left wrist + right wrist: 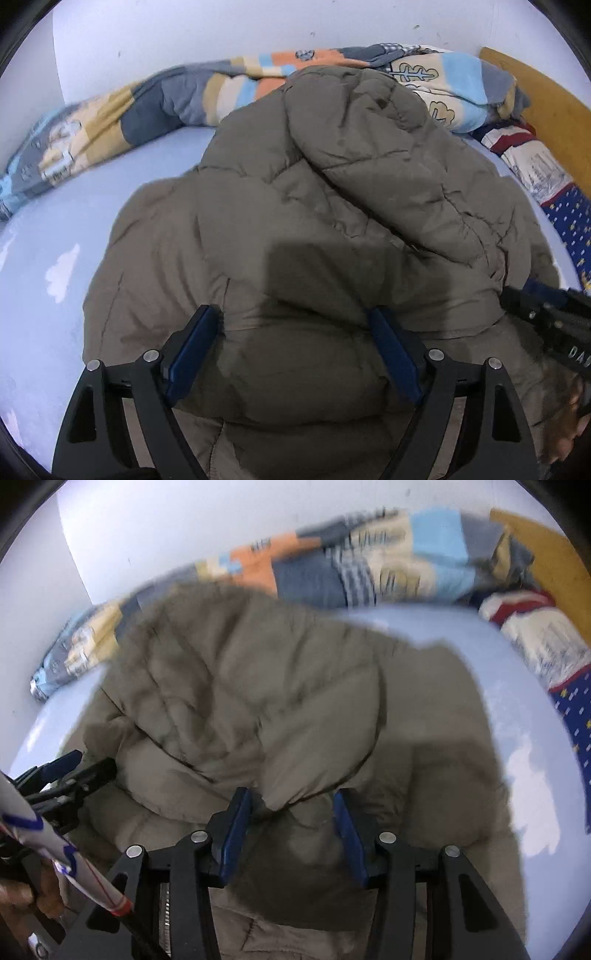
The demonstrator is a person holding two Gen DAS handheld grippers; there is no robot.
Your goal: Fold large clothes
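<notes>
A puffy olive-brown jacket lies folded over itself on the pale blue bed sheet. My left gripper stands wide over the near hem, and a thick bulge of the jacket fills the gap and touches both blue pads. My right gripper stands narrower, with a folded lobe of the jacket pinched between its pads. The right wrist view is blurred. Each tool shows at the edge of the other's view: the right gripper and the left gripper.
A patchwork quilt is bunched along the white wall behind the jacket. At the right, a patterned pillow lies against a wooden headboard. A hand holds the left tool, and a white rod with blue and red marks crosses it.
</notes>
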